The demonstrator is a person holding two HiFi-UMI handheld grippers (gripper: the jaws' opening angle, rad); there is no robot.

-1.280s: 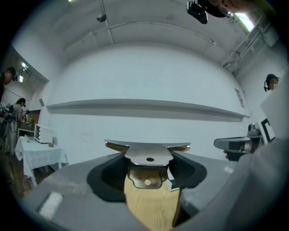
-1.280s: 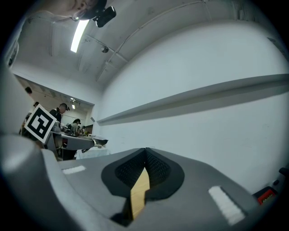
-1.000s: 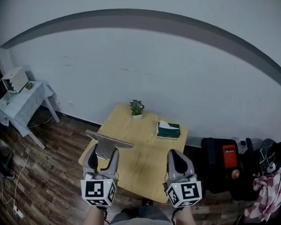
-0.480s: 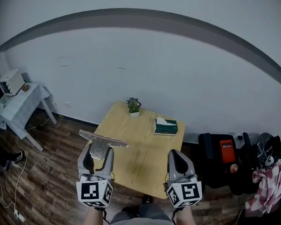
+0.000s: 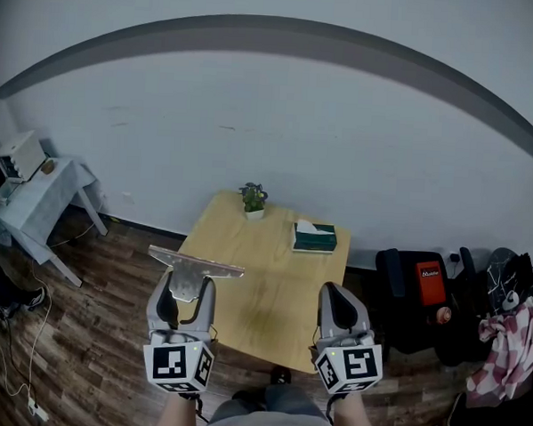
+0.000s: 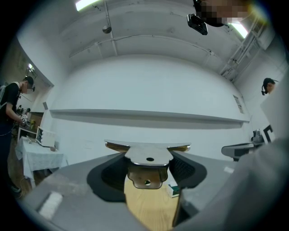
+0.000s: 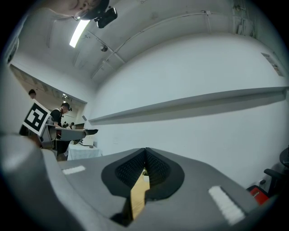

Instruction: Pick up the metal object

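Head view: my left tongs (image 5: 189, 288), at lower left of the frame, clamp the metal bracket (image 5: 195, 264) by its stem. Its long crossbar runs left-right across the jaw tips, lifted off the wooden table (image 5: 273, 253)

Left gripper view: the jaws stand wide, pads pressing the stem at centre frame

Right gripper view: my right tongs (image 7: 145, 169) are closed together and empty, well right of the bracket

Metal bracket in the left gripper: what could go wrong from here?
1. The left gripper holds the metal bracket only by its narrow tab; the wide top plate sticks out past the jaws, so it may tilt or slip.
2. It hangs near the left edge of the table, so a drop might reach the floor.
3. The right gripper is shut and apart, no help then.
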